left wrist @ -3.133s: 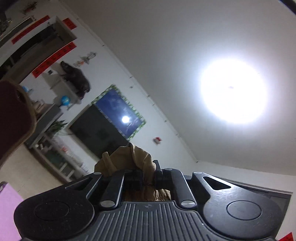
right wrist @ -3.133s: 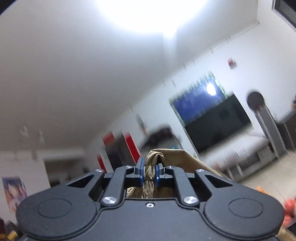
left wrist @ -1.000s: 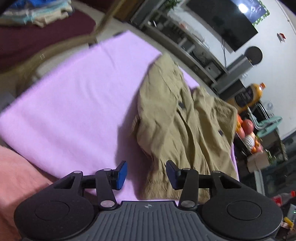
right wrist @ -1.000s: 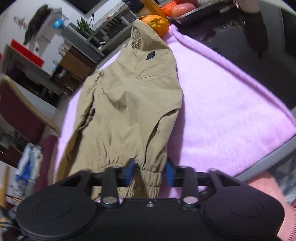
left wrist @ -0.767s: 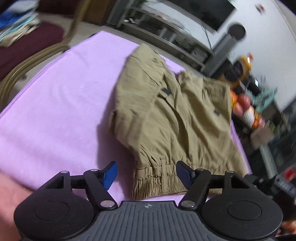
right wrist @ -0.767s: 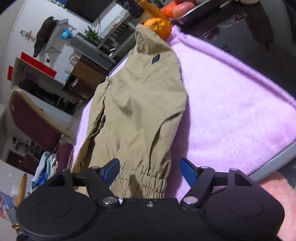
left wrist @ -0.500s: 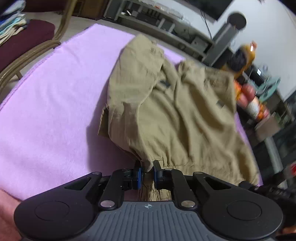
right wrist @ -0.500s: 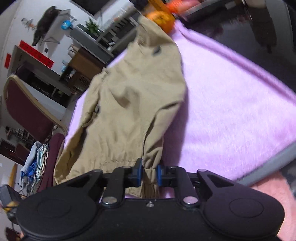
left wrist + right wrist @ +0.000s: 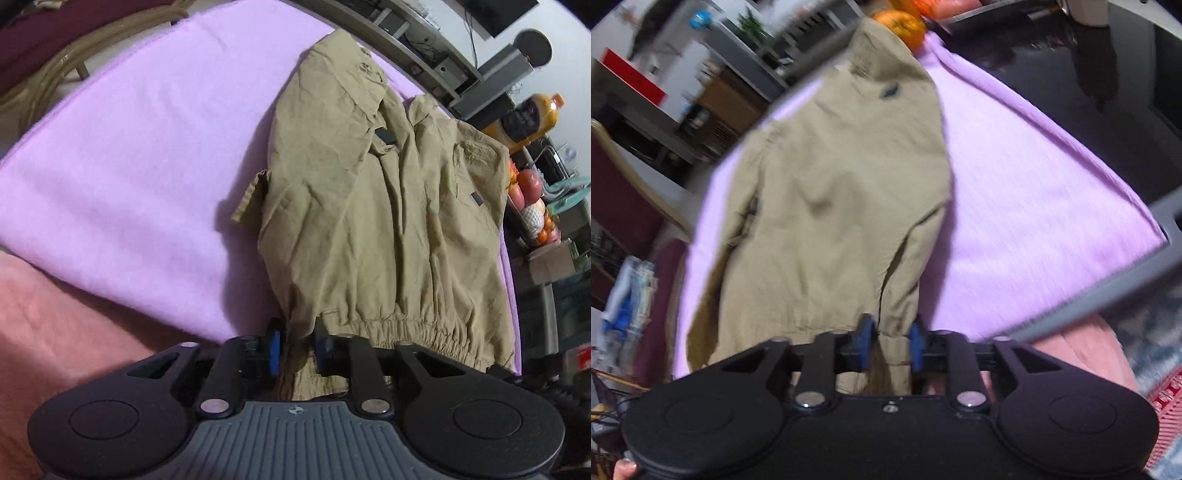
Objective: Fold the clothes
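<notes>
Evidently the khaki jacket (image 9: pixel 384 229) lay spread on the lilac blanket (image 9: pixel 140 155), its long axis running from the elastic hem (image 9: pixel 413 328) at the near edge away to the collar (image 9: pixel 351 70) at the far end. Both grippers stood at that near edge. The left gripper (image 9: pixel 295 350) had its blue pads drawn in narrow on the hem's left corner, with a fold of cloth bunched between them. The right gripper (image 9: pixel 888 347) was likewise pinched onto the hem at the right corner, where a sleeve (image 9: pixel 908 266) ran down to meet the waistband; its view was somewhat blurred, yet cloth clearly filled the gap. So the garment stretched straight ahead of both sets of jaws, away from the person, and neither hand was plainly nearer to it than the other. A cuff (image 9: pixel 249 195) stuck out from under the left side. Since the hem was held at both corners and the body lay forward, any fold would probably have carried the near edge toward the collar along that axis. An orange (image 9: pixel 901 22) sat just beyond the collar.
</notes>
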Motion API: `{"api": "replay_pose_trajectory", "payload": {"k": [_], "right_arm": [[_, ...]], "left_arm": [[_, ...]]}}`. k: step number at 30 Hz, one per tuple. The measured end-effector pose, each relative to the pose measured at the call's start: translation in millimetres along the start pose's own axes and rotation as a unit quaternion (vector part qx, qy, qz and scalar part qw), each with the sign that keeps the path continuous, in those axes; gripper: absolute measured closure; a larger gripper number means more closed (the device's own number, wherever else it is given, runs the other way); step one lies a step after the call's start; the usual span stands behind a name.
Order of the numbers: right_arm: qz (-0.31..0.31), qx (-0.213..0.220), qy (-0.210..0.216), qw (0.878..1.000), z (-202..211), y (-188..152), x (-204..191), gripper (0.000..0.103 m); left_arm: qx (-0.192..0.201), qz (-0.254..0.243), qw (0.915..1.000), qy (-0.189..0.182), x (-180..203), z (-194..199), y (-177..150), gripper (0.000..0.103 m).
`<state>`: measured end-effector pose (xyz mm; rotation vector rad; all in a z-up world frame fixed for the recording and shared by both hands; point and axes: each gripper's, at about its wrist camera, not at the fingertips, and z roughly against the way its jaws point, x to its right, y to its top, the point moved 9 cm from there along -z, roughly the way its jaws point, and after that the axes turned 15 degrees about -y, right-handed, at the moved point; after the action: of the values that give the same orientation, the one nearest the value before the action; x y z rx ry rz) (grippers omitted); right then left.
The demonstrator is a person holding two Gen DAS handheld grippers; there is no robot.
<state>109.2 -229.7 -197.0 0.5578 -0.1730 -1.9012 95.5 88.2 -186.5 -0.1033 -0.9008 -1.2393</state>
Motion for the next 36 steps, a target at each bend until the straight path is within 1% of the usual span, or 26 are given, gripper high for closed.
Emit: {"api": "replay_pose_trajectory", "payload": {"k": [1,2,3,6,7,10,11,12,13,14,15,17,18,19,21,24,26,27,28,29,31,32,33,34,35,36], "right_arm": [[0.001,0.004,0.004,1.000,7.2,2.7,-0.4,0.068],[0.002,0.007,0.008,1.000,14.4,5.3,-0.7,0.059],[0.004,0.014,0.014,1.000,23.6,9.3,-2.3,0.055],[0.016,0.066,0.050,0.996,71.7,36.0,-21.0,0.055],[0.016,0.079,0.070,0.994,84.4,46.5,-31.4,0.055],[0.023,0.123,0.132,0.983,116.7,79.0,-71.3,0.058],[0.027,0.140,0.151,0.978,125.9,89.8,-86.6,0.062],[0.031,0.160,0.167,0.973,133.7,100.0,-102.3,0.063],[0.035,0.180,0.181,0.966,139.8,110.4,-116.5,0.063],[0.037,0.200,0.193,0.960,143.4,120.4,-128.6,0.063],[0.036,0.214,0.200,0.955,143.2,128.5,-138.6,0.063],[0.044,0.225,0.212,0.950,131.0,140.9,-153.6,0.062],[0.049,0.230,0.215,0.948,123.4,146.0,-160.3,0.062],[0.060,0.231,0.209,0.948,109.6,147.4,-163.6,0.062],[0.093,0.213,0.188,0.954,72.7,145.3,-164.2,0.062],[0.143,0.148,0.140,0.969,2.8,124.8,-153.0,0.062],[0.160,0.100,0.096,0.977,-41.1,114.5,-139.2,0.063],[0.165,0.087,0.069,0.980,-57.3,110.0,-130.1,0.063],[0.170,0.076,0.042,0.982,-72.4,106.4,-121.0,0.063],[0.172,0.073,0.015,0.982,-83.2,106.5,-112.0,0.063],[0.172,0.073,-0.022,0.982,-95.2,108.4,-95.5,0.067],[0.166,0.071,-0.027,0.983,-97.1,110.3,-89.4,0.070],[0.160,0.068,-0.022,0.985,-95.5,111.3,-85.8,0.070],[0.158,0.067,-0.021,0.985,-92.0,111.8,-83.4,0.070],[0.158,0.068,-0.022,0.985,-88.5,113.1,-81.9,0.070],[0.163,0.073,-0.031,0.983,-85.1,116.9,-83.7,0.070]], "left_arm": [[0.008,-0.015,0.9998,-0.006,7.8,4.0,4.8,0.073],[0.015,-0.029,0.9994,-0.012,15.6,8.0,9.5,0.064],[0.023,-0.044,0.9986,-0.018,23.5,12.0,14.2,0.061],[0.046,-0.088,0.9944,-0.036,47.5,24.4,28.0,0.062],[0.053,-0.102,0.9924,-0.042,55.6,28.6,32.6,0.062],[0.076,-0.146,0.9845,-0.060,80.2,41.6,46.0,0.062],[0.084,-0.160,0.9813,-0.066,88.5,46.0,50.3,0.064],[0.084,-0.174,0.9792,-0.064,95.0,39.9,54.1,0.065],[0.076,-0.180,0.9791,-0.057,96.9,26.8,58.0,0.066],[0.063,-0.180,0.9804,-0.051,94.6,13.3,60.2,0.070],[0.047,-0.178,0.9818,-0.045,90.2,-1.4,61.0,0.071],[0.014,-0.174,0.9844,-0.023,78.3,-33.1,58.7,0.072],[0.007,-0.173,0.9848,-0.006,69.6,-44.1,59.2,0.072],[0.006,-0.173,0.9848,0.014,60.3,-52.7,61.3,0.072],[0.011,-0.172,0.9837,0.053,42.6,-66.0,68.2,0.072],[0.042,-0.161,0.9809,0.102,20.6,-68.7,89.1,0.072],[0.064,-0.149,0.9759,0.145,6.3,-62.2,105.8,0.072],[0.077,-0.142,0.9726,0.167,-1.6,-56.6,115.4,0.072],[0.093,-0.131,0.9701,0.181,-9.2,-48.3,124.7,0.072],[0.113,-0.118,0.9680,0.190,-16.4,-38.3,133.7,0.073],[0.152,-0.091,0.9619,0.208,-31.0,-17.8,151.4,0.074],[0.173,-0.080,0.9564,0.221,-37.8,-5.6,158.7,0.073],[0.194,-0.071,0.9490,0.238,-44.1,8.1,164.8,0.070],[0.211,-0.058,0.9450,0.243,-49.2,20.5,169.1,0.069],[0.224,-0.043,0.9436,0.240,-53.5,31.8,172.1,0.068],[0.231,-0.031,0.9442,0.233,-56.4,40.7,174.2,0.067]]}}
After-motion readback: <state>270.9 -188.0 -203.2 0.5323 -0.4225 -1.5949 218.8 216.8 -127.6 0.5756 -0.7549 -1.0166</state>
